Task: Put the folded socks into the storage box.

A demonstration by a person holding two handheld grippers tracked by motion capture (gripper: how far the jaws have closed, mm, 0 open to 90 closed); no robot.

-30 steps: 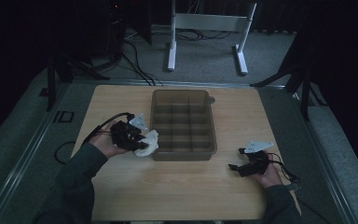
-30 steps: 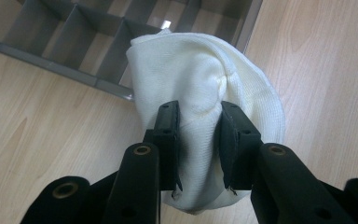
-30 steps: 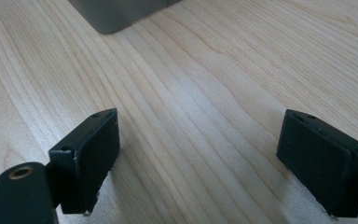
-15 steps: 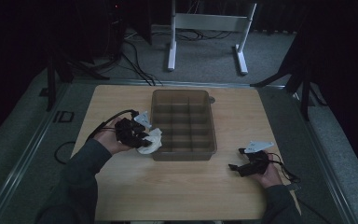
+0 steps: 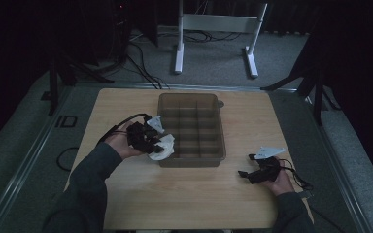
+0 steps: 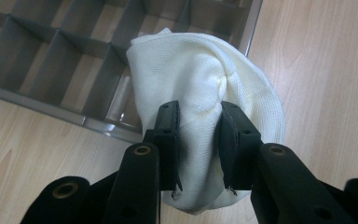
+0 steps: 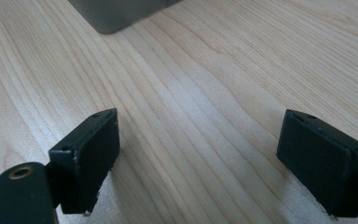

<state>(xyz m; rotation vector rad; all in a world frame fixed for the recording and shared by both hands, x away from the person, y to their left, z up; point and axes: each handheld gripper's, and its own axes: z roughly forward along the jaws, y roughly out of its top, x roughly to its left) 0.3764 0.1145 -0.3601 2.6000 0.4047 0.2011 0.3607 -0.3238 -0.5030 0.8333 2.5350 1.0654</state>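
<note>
A white rolled cloth bundle [image 6: 209, 93] is pinched between the jaws of my left gripper [image 6: 198, 121], which is shut on it. In the high view that gripper [image 5: 148, 141] holds the white bundle [image 5: 162, 146] over the near left corner of a grey divided tray [image 5: 218, 124]. The tray's compartments [image 6: 51, 56] look bare where they show in the left gripper view. My right gripper [image 5: 252, 174] rests low over the wooden table [image 5: 184, 194] to the right of the tray. Its jaws stand wide open with bare wood between them [image 7: 196, 158].
The tray's near corner [image 7: 116, 14] lies ahead of the right gripper. A white metal stand [image 5: 213, 34] and cables are on the floor beyond the table. Dark floor surrounds the table's edges.
My left gripper has carried the white bundle a little to the right, up to the tray's near left corner. The right gripper has stayed put.
</note>
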